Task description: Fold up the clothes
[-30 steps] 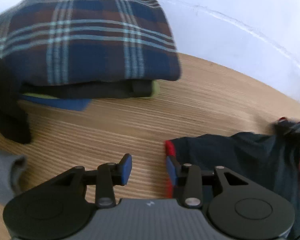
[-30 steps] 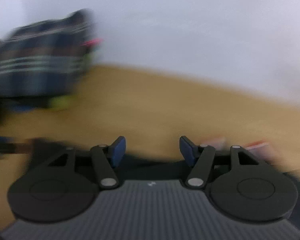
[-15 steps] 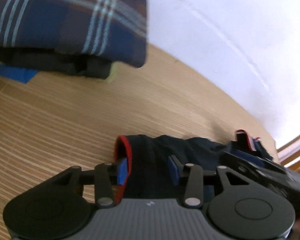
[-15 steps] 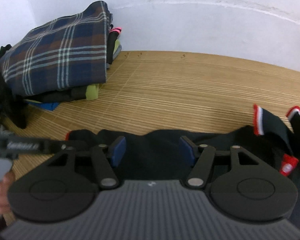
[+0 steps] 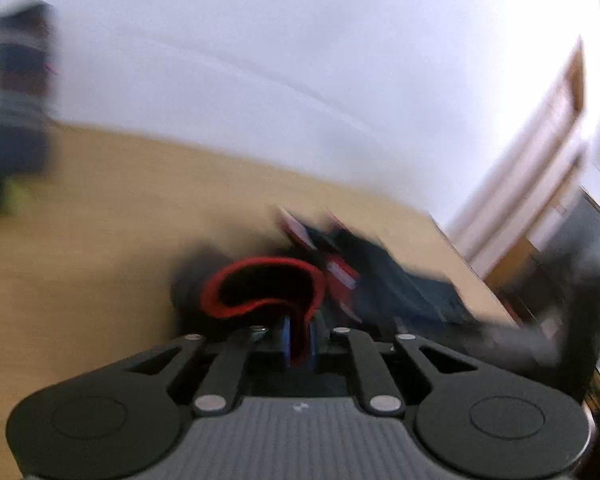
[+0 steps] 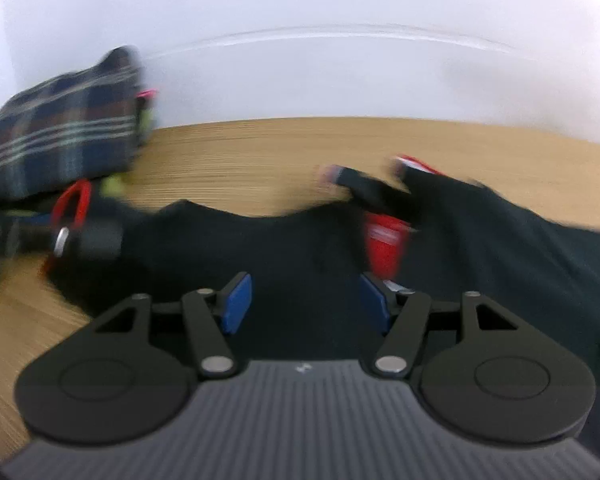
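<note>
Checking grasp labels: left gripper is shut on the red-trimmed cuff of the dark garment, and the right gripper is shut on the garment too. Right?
Not quite. The left gripper is shut on the red-trimmed cuff, its jaws having just closed on it. But the right gripper is open: in the right wrist view its jaws stand wide apart over the dark garment, gripping nothing.

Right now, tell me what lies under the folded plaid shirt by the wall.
Under the folded plaid shirt sits a stack: dark folded cloth and a yellow-green edge. How many garments, and what sits lower, is blurred and covered.
</note>
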A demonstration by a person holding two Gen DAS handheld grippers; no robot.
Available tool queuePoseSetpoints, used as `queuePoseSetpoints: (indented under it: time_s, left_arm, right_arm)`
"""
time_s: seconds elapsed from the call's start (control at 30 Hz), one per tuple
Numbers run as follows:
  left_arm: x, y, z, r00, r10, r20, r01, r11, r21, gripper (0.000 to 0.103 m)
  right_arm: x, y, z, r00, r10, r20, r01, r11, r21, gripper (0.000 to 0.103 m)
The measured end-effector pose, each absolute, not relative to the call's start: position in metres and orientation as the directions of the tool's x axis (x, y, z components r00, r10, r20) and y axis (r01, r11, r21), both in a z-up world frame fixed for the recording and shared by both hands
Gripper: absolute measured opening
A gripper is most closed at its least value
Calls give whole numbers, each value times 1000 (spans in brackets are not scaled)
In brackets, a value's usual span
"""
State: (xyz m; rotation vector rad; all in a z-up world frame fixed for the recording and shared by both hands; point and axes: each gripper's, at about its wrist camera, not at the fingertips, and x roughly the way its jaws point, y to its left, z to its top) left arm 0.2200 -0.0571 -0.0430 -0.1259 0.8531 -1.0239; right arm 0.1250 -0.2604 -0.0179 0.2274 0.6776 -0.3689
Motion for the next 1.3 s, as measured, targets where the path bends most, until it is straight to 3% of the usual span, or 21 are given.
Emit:
queuePoseSetpoints:
  time_s: [0.17, 0.4, 0.57, 0.7, 1.0, 1.23, 1.3]
  left_arm:
    - [152, -94, -86, 31, -720, -693, 713, 502, -490, 12]
    - [128, -54, -75, 166, -648, -743, 731, 587, -348, 23]
    - [154, -35, -65, 239, -614, -752, 659, 671, -339, 27]
    - [171, -38, -64, 272, -600, -752, 641, 696, -324, 27]
    - [176, -70, -70, 340, -565, -752, 706, 682, -194, 33]
    - [175, -93, -80, 374, -539, -754, 745, 659, -102, 39]
    - [175, -94, -82, 372, -540, -755, 742, 661, -107, 39]
  right_arm:
    - [83, -294, -19, 664, -331, -671, 519, 850, 94, 62]
    - [69, -269, -30, 711, -137, -689, 316, 939, 139, 62]
    - [85, -261, -52, 725, 115, -679, 269, 860, 433, 62]
    - [95, -268, -69, 740, 134, -659, 337, 774, 536, 63]
    - [109, -294, -93, 800, 181, -573, 399, 554, 731, 63]
    - [114, -308, -87, 913, 191, -361, 267, 388, 882, 63]
    - [113, -310, -81, 918, 181, -352, 256, 406, 877, 63]
